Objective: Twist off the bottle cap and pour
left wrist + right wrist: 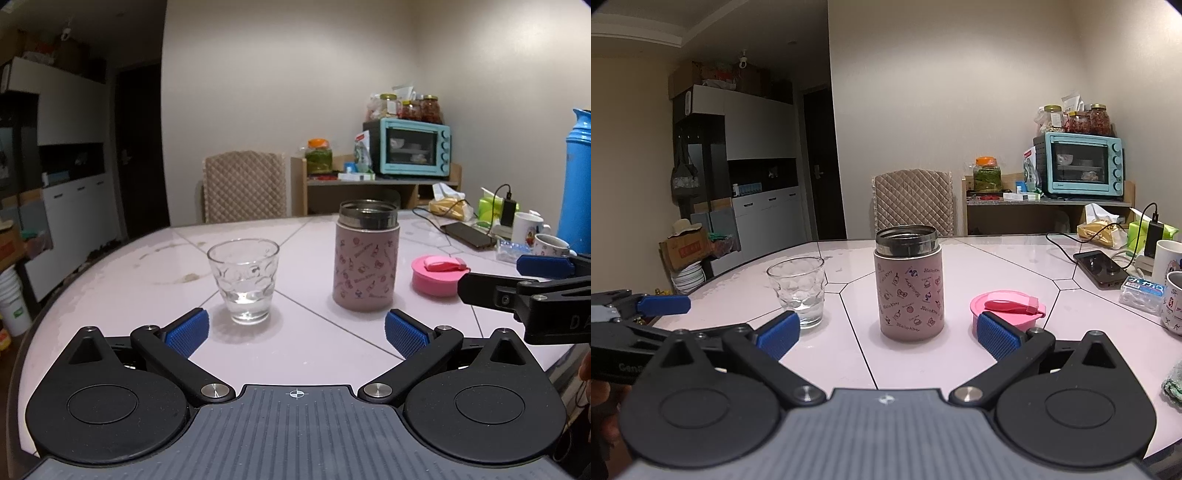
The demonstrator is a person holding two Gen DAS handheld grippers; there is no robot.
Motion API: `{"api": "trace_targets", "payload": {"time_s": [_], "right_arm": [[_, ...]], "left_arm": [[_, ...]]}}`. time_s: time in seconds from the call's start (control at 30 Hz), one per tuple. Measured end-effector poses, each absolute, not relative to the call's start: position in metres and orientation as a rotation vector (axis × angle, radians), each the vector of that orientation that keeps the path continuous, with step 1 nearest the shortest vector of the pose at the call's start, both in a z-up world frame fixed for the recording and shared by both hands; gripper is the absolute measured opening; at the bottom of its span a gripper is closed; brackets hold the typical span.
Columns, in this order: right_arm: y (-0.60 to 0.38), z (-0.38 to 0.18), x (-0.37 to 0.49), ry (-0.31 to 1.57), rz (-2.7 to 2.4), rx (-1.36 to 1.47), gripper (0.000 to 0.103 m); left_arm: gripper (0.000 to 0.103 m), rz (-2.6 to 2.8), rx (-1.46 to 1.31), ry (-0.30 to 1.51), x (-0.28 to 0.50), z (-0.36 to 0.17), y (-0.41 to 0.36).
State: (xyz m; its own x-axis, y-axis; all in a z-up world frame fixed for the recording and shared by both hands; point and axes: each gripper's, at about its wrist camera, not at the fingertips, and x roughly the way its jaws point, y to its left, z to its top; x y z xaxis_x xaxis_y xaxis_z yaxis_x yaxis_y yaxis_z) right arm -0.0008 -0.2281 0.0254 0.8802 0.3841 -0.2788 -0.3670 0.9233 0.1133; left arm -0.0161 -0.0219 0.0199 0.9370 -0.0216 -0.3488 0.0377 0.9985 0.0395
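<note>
Near the middle of the pale tiled counter (997, 258) stands the pink Hello Kitty flask (910, 295), upright, its steel mouth bare. Its pink cap (1008, 308) lies flat on the counter just beside it, toward the counter's right edge, so the unscrewing looks done. On the flask's other side, apart from it, stands a dimpled drinking glass (798, 291) with only a little clear water in the bottom. The right gripper (886, 334) faces the flask with jaws spread wide and empty; the left gripper (295, 330) likewise has wide, empty jaws, aimed between glass and flask. Pouring seems to be the step in hand. Next, one gripper must close on the flask's body, lift it and tilt its mouth over the glass.
</note>
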Motion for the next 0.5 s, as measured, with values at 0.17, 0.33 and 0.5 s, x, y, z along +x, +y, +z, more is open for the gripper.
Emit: {"api": "trace_targets", "payload": {"time_s": [0.17, 0.33, 0.5], "right_arm": [[-0.2282, 0.0252, -0.0009, 0.304, 0.392, 0.058, 0.103], [-0.2284, 0.0249, -0.0011, 0.306, 0.392, 0.058, 0.103], [-0.2299, 0.0248, -0.0018, 0.307, 0.389, 0.060, 0.103]], "left_arm": [[0.103, -0.032, 0.049, 0.359, -0.0156, 0.0188, -0.0226], [0.103, -0.031, 0.048, 0.359, -0.0172, 0.0182, -0.0244], [0.103, -0.037, 0.046, 0.358, -0.0185, 0.0182, -0.0256]]}}
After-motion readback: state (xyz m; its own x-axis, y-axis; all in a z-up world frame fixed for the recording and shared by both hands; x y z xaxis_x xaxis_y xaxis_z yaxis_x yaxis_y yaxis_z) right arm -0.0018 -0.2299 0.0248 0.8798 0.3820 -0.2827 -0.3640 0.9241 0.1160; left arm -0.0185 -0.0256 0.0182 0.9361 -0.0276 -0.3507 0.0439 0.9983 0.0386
